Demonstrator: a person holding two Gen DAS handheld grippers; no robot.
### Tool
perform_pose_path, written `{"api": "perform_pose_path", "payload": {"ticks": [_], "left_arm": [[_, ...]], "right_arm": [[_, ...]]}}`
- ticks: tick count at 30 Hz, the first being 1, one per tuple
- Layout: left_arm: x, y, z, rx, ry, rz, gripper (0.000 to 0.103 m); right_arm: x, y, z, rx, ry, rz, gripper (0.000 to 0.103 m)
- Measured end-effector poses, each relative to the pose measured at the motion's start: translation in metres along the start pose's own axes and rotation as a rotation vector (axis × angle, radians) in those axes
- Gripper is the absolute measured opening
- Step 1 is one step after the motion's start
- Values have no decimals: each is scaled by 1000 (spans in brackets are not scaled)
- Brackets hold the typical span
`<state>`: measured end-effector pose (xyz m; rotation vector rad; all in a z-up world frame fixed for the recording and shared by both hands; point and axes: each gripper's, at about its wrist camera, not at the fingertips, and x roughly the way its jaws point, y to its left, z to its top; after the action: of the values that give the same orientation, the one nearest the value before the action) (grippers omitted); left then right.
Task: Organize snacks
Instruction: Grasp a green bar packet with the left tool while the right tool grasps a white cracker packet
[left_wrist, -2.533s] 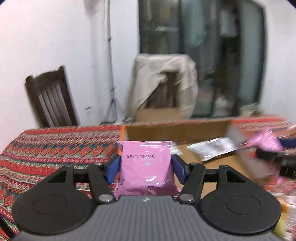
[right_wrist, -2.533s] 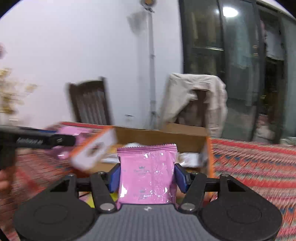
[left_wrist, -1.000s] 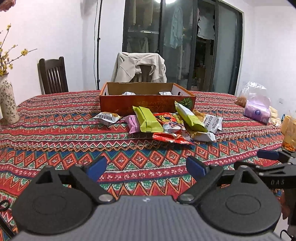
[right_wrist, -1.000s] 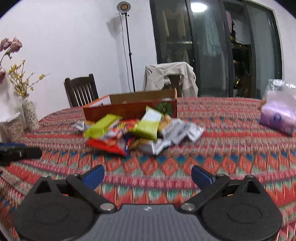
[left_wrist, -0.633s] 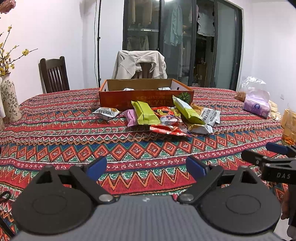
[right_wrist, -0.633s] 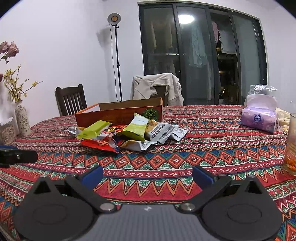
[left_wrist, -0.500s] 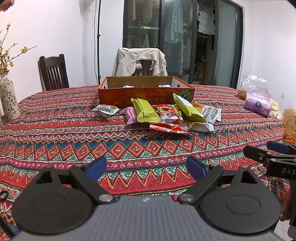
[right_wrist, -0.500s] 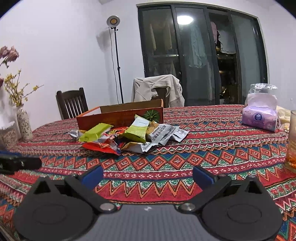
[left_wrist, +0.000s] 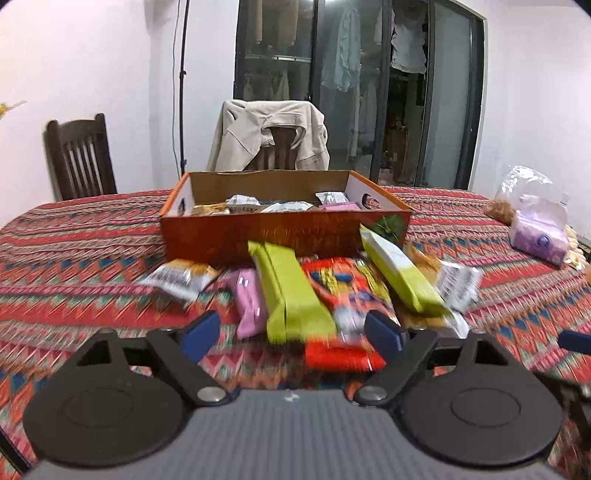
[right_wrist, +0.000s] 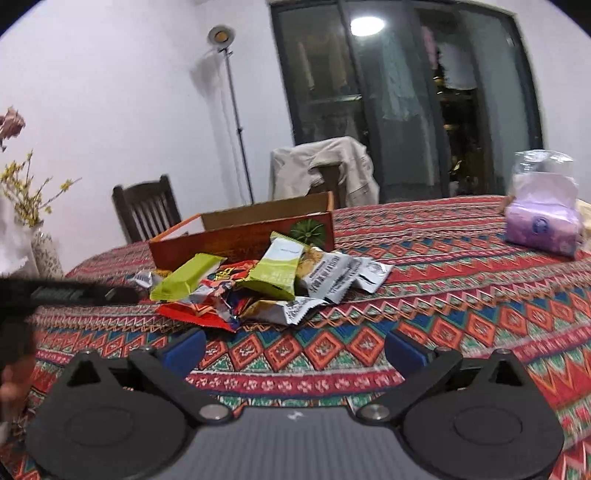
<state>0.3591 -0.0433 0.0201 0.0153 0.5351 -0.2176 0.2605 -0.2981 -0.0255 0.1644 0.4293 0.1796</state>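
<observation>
Closing in on the heap of loose snacks, the left tool (left_wrist: 291, 334) has its jaws spread with nothing pressed between the pads, though they have just been narrowing; ahead of them lies the long green packet (left_wrist: 291, 295), with a small pink packet (left_wrist: 247, 301) touching its left side and a red wrapper (left_wrist: 341, 354) under its right; the right tool (right_wrist: 293, 349) is likewise released and empty, held well back from the pile over bare patterned cloth on the bench (right_wrist: 461, 295); the orange cardboard box (left_wrist: 280, 232) stands just behind the heap and already holds several packets, so the sorting looks partly done, with many snacks not yet boxed; a second green packet (left_wrist: 400, 275) leans near the box's right corner, and silver-and-white sachets (right_wrist: 332, 275) spill to the right; these are probably light, air-puffed foil or film bags, slick and crinkly, apt to slide on one another and to crush if squeezed hard; the green one is best taken across its narrow width near the middle, gently; a crimped end seam would be a flatter hold on the sachets.
</observation>
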Motion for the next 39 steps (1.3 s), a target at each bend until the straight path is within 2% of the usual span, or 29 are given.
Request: {"api": "perform_pose_path", "payload": {"ticks": [2, 5, 6, 10, 12, 13, 14, 16, 18, 19, 21, 22, 24, 27, 30, 33, 36, 39], "left_arm": [[27, 5, 11, -22, 32, -16, 79], [63, 12, 21, -51, 79, -18, 74], [73, 13, 24, -41, 81, -15, 74], [95, 19, 25, -48, 99, -27, 71], [95, 21, 23, -49, 81, -27, 60], [94, 21, 22, -34, 77, -27, 57], [94, 20, 22, -23, 77, -35, 50], [92, 21, 22, -10, 84, -30, 45], [89, 24, 24, -17, 95, -30, 40], [85, 26, 25, -24, 100, -34, 36], [70, 28, 25, -24, 102, -36, 35], [60, 29, 23, -23, 92, -41, 35], [35, 32, 13, -28, 77, -48, 35], [-7, 33, -12, -64, 84, -55, 35], [-45, 28, -42, -114, 102, -67, 35], [-66, 21, -64, -139, 136, -53, 35], [-81, 14, -71, -132, 134, -42, 35], [-92, 9, -68, -128, 102, -20, 35]], "right_arm": [[15, 1, 11, -54, 36, -24, 100], [43, 1, 24, -168, 71, -55, 85], [55, 0, 29, -197, 100, -50, 81], [95, -2, 40, -270, 181, 43, 80], [109, 1, 43, -302, 202, 60, 78], [116, 4, 45, -333, 210, 70, 72], [120, 6, 46, -351, 215, 76, 70], [131, 10, 48, -381, 235, 111, 64], [144, 11, 49, -387, 264, 156, 53], [150, 11, 50, -381, 274, 176, 52], [158, 8, 52, -328, 282, 212, 52], [158, 5, 52, -297, 290, 219, 49], [150, 5, 50, -287, 293, 213, 45], [117, 5, 37, -292, 309, 212, 40], [76, 5, 19, -261, 308, 164, 40], [37, 17, -3, -220, 288, 131, 40], [6, 29, -18, -201, 274, 161, 40], [-6, 32, -22, -196, 264, 179, 40]]}}
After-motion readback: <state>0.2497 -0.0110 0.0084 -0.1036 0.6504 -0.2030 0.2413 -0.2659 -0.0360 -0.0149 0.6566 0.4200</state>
